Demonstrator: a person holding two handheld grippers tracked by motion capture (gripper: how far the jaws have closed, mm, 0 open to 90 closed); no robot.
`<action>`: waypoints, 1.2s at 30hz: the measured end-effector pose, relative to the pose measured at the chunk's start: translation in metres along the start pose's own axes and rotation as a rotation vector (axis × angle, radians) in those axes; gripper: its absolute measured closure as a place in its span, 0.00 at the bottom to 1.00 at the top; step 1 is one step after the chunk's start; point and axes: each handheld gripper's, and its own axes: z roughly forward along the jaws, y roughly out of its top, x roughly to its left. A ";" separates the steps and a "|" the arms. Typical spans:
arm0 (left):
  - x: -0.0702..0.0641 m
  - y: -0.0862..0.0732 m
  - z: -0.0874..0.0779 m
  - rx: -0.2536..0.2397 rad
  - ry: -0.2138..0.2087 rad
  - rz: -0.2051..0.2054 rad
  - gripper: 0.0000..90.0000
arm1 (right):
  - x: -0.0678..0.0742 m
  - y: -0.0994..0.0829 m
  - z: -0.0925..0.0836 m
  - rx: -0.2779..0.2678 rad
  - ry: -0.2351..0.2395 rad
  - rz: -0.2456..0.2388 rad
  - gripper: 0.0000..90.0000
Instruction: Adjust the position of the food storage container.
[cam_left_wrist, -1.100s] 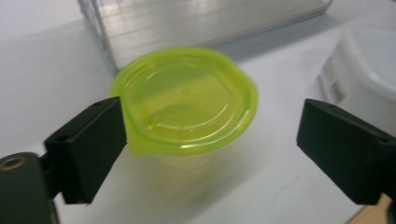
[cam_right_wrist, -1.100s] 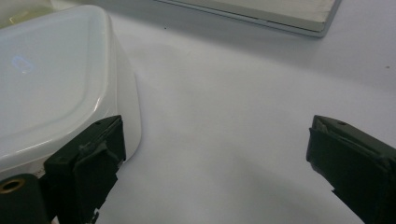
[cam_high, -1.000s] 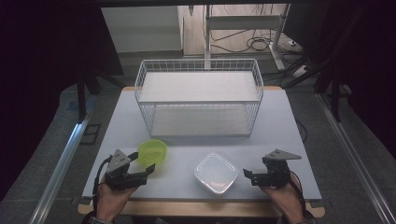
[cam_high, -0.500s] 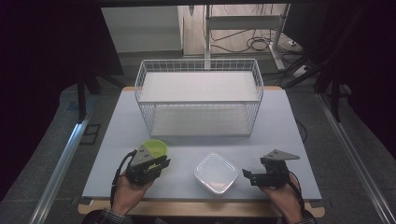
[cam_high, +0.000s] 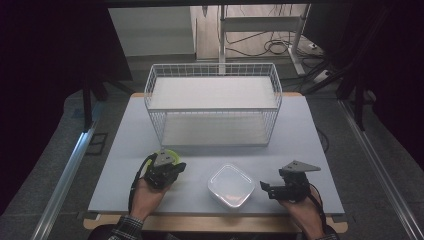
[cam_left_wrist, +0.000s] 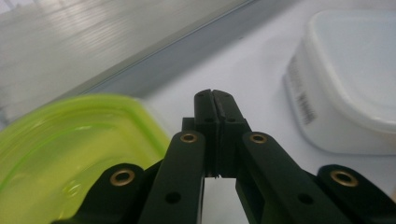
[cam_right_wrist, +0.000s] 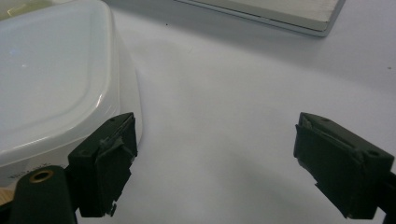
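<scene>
A lime-green plastic bowl (cam_high: 163, 152) sits at the front left of the table, mostly covered from above by my left gripper (cam_high: 173, 169). In the left gripper view the black jaws are pressed together with nothing between them (cam_left_wrist: 214, 99), just right of the bowl's rim (cam_left_wrist: 65, 140). A white lidded container (cam_high: 231, 185) stands at the front middle. My right gripper (cam_high: 264, 189) is low on the table to its right, open (cam_right_wrist: 215, 133), one fingertip (cam_right_wrist: 112, 149) close beside the container's wall (cam_right_wrist: 56, 79).
A white wire basket (cam_high: 214, 107) stands at the back middle of the pale table (cam_high: 310, 145); its base edge (cam_right_wrist: 285, 13) crosses the top of the right gripper view. The white container (cam_left_wrist: 355, 74) lies to the right of the left jaws.
My left gripper has moved forward and right, over the green bowl. The right gripper has hardly moved.
</scene>
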 end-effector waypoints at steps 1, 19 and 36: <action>0.002 -0.001 0.000 0.003 0.000 -0.009 0.99 | 0.000 0.000 0.000 0.001 0.000 -0.001 0.16; 0.026 -0.009 -0.006 -0.015 0.056 -0.078 1.00 | 0.001 -0.001 0.001 0.013 0.001 -0.005 0.17; 0.052 -0.017 -0.018 -0.004 0.123 -0.112 1.00 | 0.000 -0.001 0.001 0.015 0.000 -0.006 0.17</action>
